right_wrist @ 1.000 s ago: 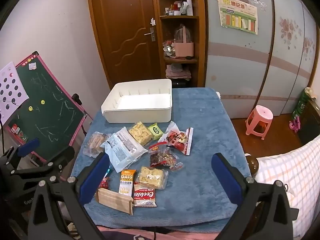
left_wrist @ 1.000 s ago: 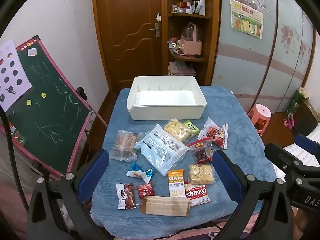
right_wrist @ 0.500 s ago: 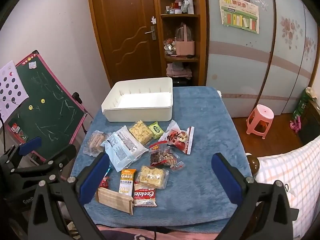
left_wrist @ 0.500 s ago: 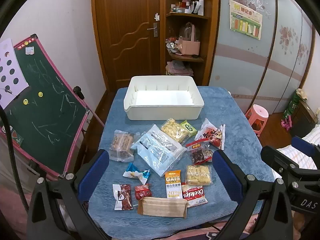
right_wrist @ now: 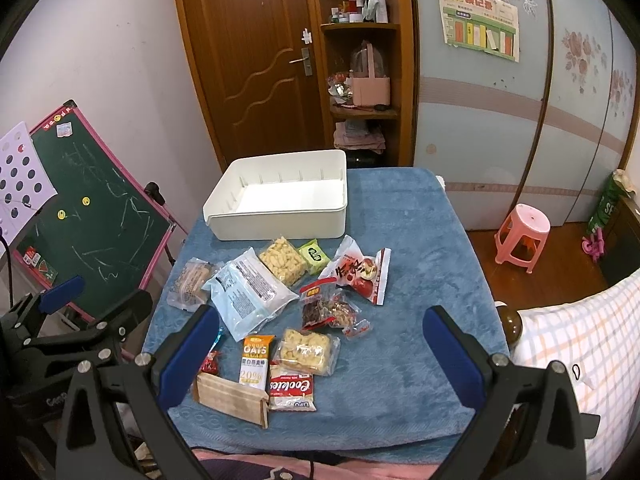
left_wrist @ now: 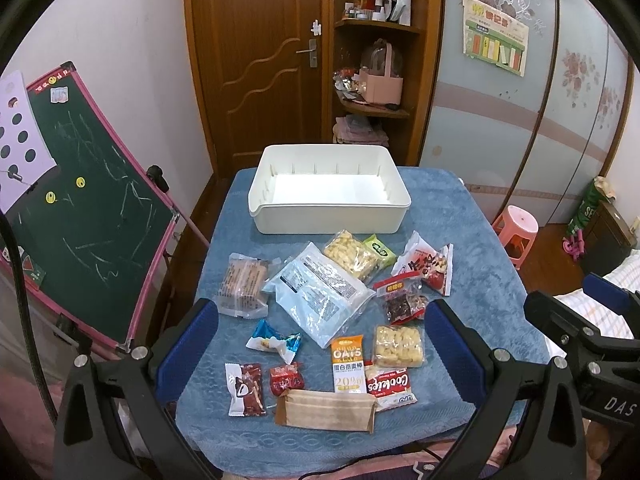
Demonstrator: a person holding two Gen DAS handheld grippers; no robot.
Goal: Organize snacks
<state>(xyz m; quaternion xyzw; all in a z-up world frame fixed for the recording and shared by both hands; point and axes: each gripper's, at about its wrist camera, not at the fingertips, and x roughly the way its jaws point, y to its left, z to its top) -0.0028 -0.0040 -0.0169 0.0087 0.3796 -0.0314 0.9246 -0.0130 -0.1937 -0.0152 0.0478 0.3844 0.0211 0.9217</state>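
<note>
An empty white bin (left_wrist: 328, 200) stands at the far end of a blue-covered table (left_wrist: 472, 248); it also shows in the right wrist view (right_wrist: 280, 208). Several snack packs lie in front of it: a large pale blue bag (left_wrist: 320, 288), an OATS bar (left_wrist: 348, 364), a Cookies pack (left_wrist: 390, 386), a brown paper pack (left_wrist: 326, 408), a red-and-white bag (right_wrist: 360, 272). My left gripper (left_wrist: 320, 344) is open and empty above the near snacks. My right gripper (right_wrist: 320, 352) is open and empty above the table's near edge.
A green chalkboard easel (left_wrist: 80, 216) stands left of the table. A wooden door (left_wrist: 260, 60) and shelves (left_wrist: 376, 80) are behind. A pink stool (right_wrist: 522, 236) and a checked bed cover (right_wrist: 580, 356) are to the right.
Both grippers have drawn back and risen slightly; the table and bin look a little farther and lower in the left view. Nothing on the table has moved.
</note>
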